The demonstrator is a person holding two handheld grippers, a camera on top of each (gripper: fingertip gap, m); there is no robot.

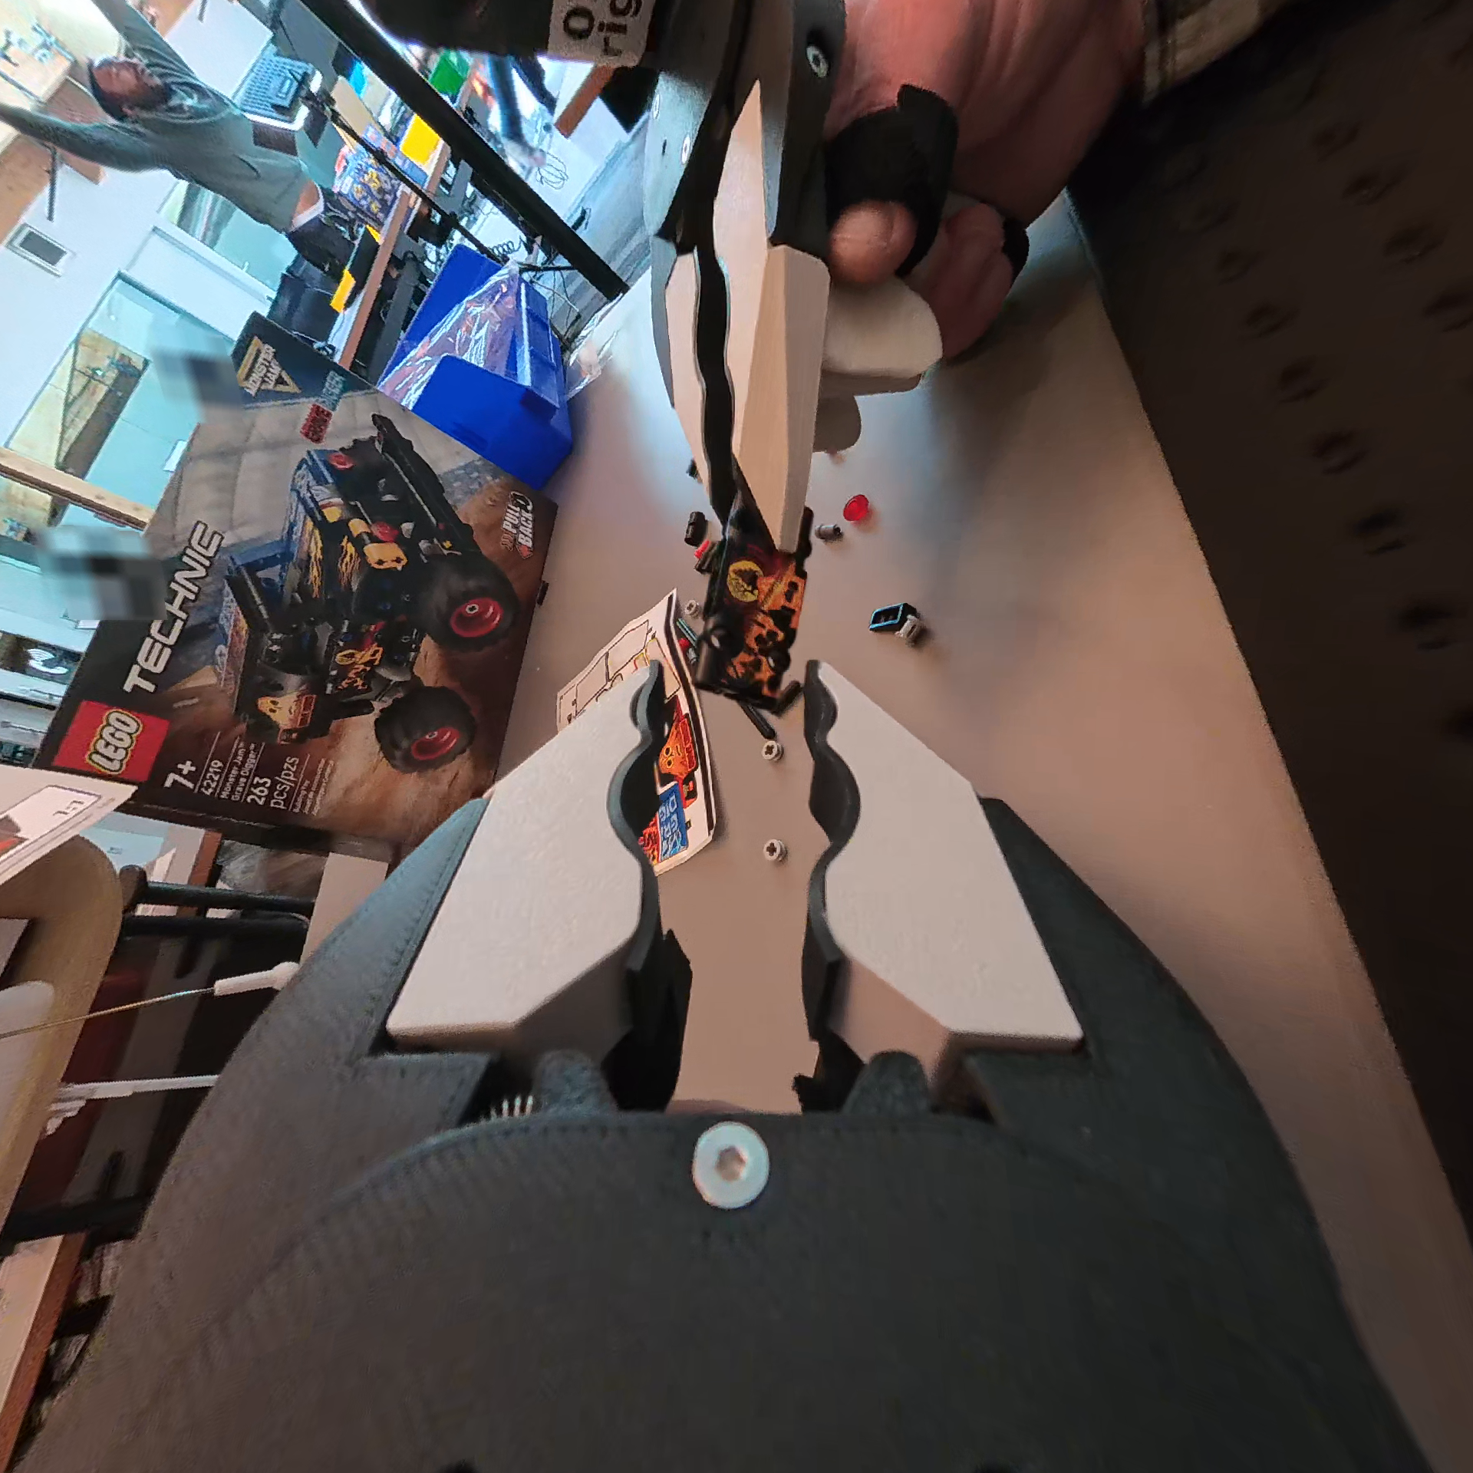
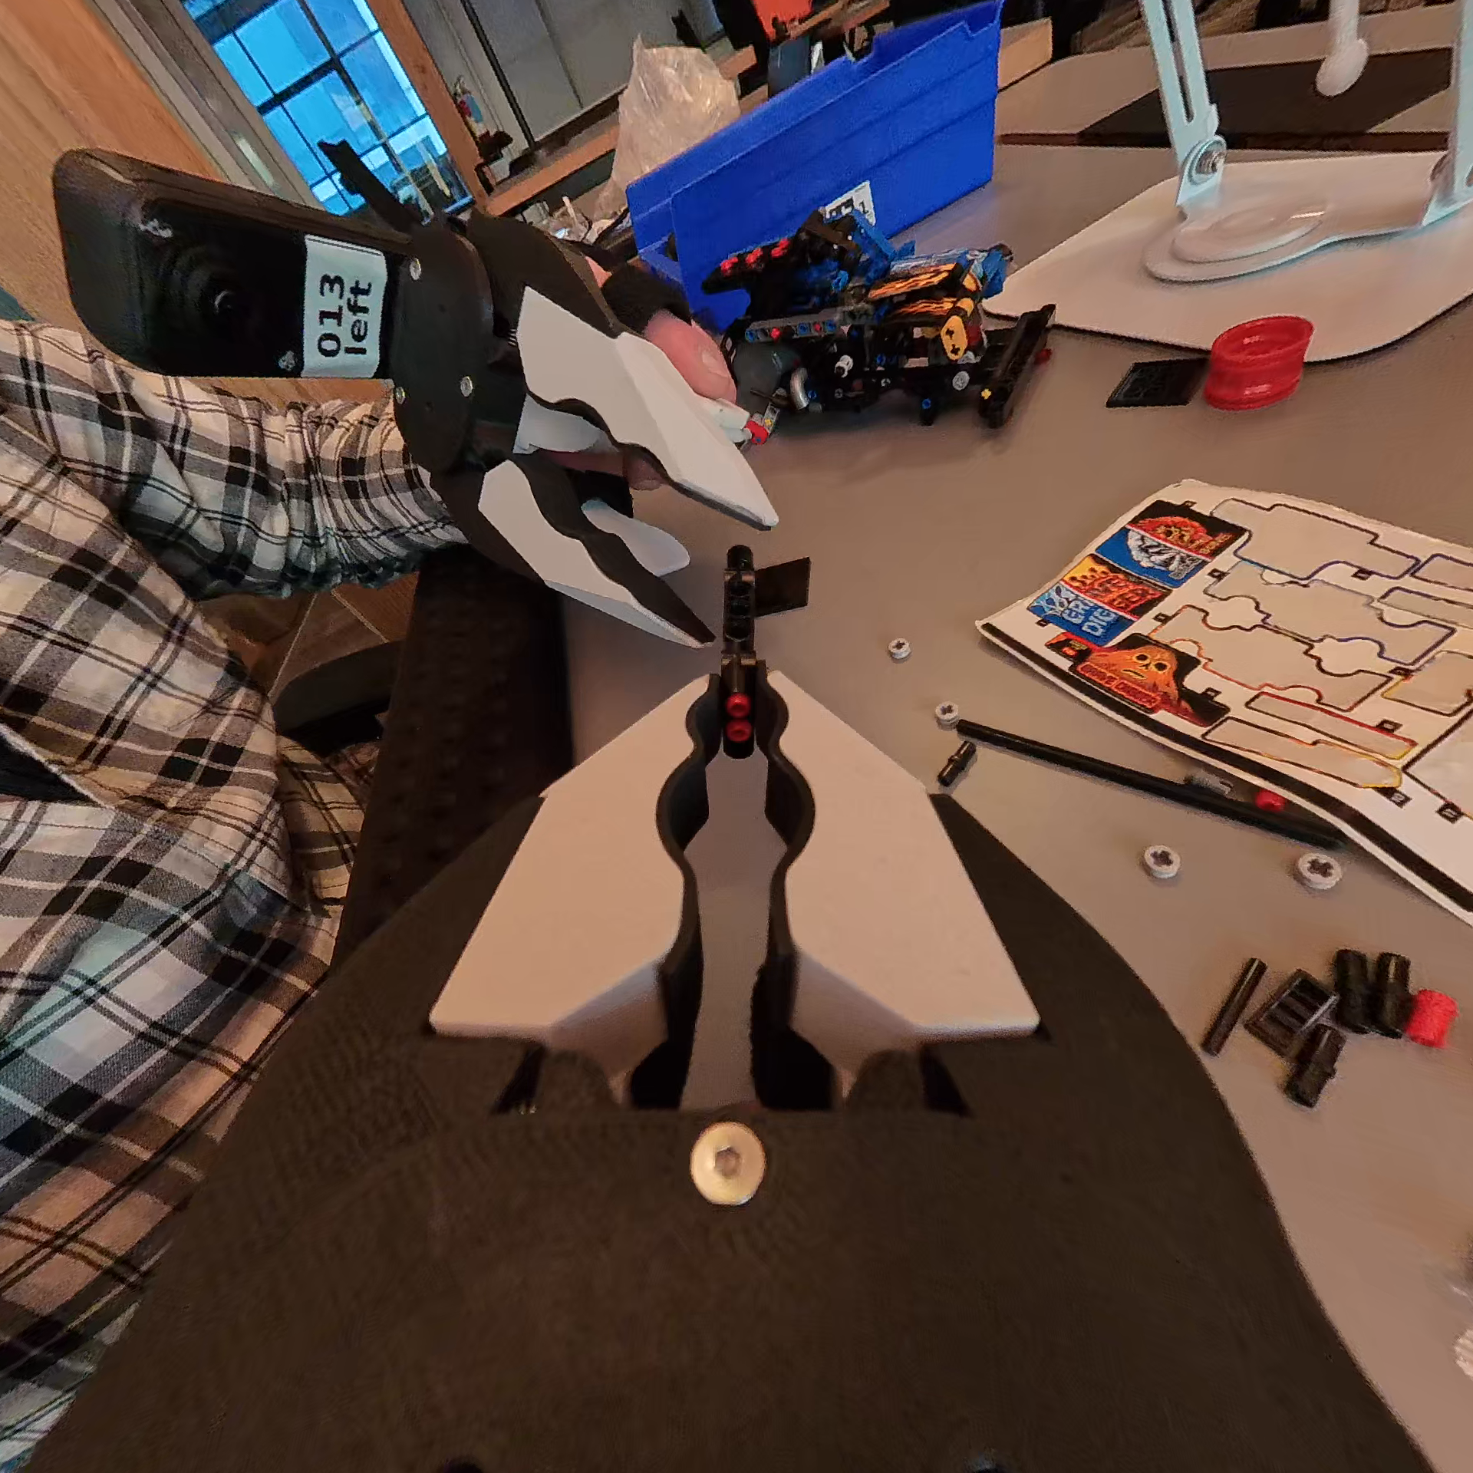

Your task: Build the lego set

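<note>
The right tongs [image 2: 737, 701] are clenched on a black flame-stickered panel piece [image 1: 753, 618], holding it above the grey tabletop [image 2: 1036, 1196] just beside the sticker sheet [image 2: 1275, 638]. The left tongs [image 1: 733, 693] hang released, tips close to that piece but apart. The half-built truck [image 2: 869, 319] sits beyond the sheet, before a blue bin [image 2: 837, 151].

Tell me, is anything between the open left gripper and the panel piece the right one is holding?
No: in the left wrist view only bare table separates the left gripper from the flame-stickered panel that the right gripper holds.
</note>
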